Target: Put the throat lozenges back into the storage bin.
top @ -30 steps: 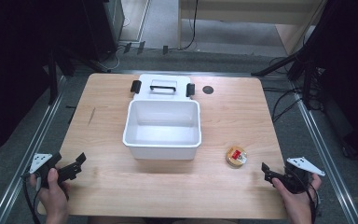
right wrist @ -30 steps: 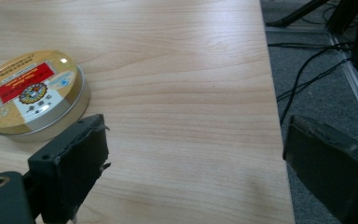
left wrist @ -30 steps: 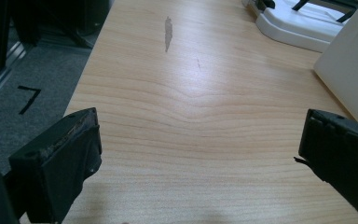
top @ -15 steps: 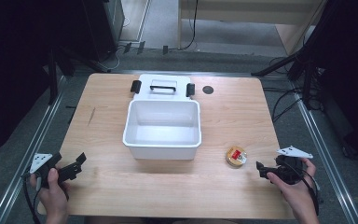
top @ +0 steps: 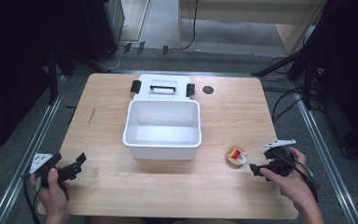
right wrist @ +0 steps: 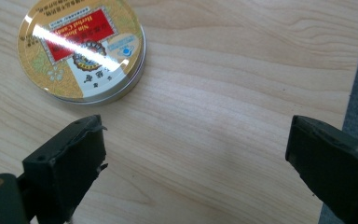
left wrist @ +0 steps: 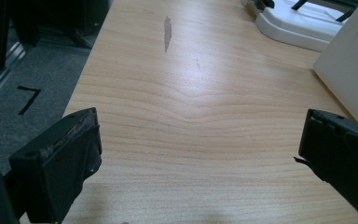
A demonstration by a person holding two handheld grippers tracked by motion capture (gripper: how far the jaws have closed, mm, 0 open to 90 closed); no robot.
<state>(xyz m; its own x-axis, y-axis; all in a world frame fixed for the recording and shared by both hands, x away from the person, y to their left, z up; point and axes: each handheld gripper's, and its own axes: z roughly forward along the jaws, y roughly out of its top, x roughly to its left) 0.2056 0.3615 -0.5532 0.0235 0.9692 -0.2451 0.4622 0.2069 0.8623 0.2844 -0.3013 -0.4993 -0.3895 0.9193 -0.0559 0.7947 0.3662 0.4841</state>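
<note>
Right gripper jaws spread wide, just beside the round tin, not touching; left gripper spread too, near the white tub

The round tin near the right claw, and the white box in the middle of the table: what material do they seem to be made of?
The round tin looks like thin metal with a glossy printed lid in gold and red: a bright streak of light reflects across it. The white box seems to be moulded plastic, smooth and slightly matte, with rounded corners and a thick rim.
</note>
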